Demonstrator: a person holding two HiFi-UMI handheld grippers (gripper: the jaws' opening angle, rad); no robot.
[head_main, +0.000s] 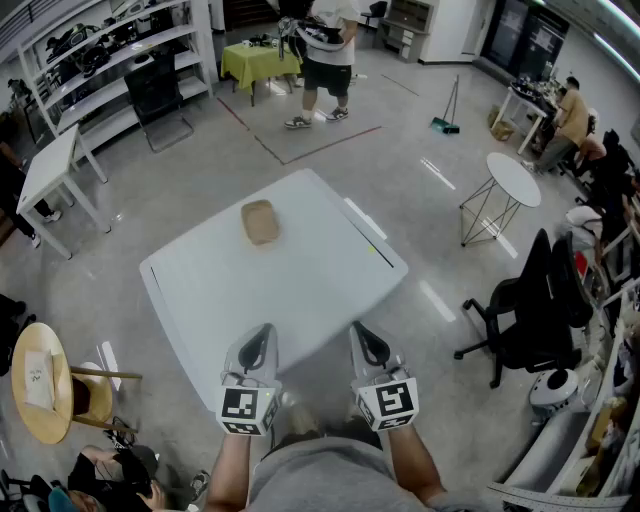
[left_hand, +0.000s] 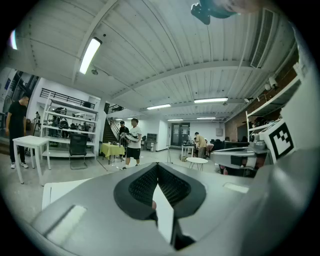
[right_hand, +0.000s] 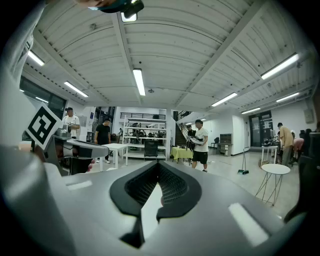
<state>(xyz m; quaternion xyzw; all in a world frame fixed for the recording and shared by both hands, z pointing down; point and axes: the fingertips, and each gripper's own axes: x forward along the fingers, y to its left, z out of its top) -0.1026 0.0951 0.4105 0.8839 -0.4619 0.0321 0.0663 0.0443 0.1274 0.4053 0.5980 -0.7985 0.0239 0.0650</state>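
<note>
A white table (head_main: 300, 290) stands in front of me, and a shallow tan tray (head_main: 260, 222) lies alone on its far part. My left gripper (head_main: 262, 337) hovers over the table's near edge with its jaws pressed together and nothing between them. My right gripper (head_main: 366, 335) is level with it on the right, also shut and empty. In the left gripper view the left gripper (left_hand: 157, 165) points level across the room, its ribbed pads meeting at the tip. The right gripper (right_hand: 159, 164) looks the same in the right gripper view. Both are well short of the tray.
A round white side table (head_main: 513, 180) and a black office chair (head_main: 525, 300) stand to the right. A wooden stool (head_main: 45, 385) is at the near left, a white desk (head_main: 50, 170) farther left. A person (head_main: 325, 50) stands beyond, beside a green-covered table (head_main: 258, 60).
</note>
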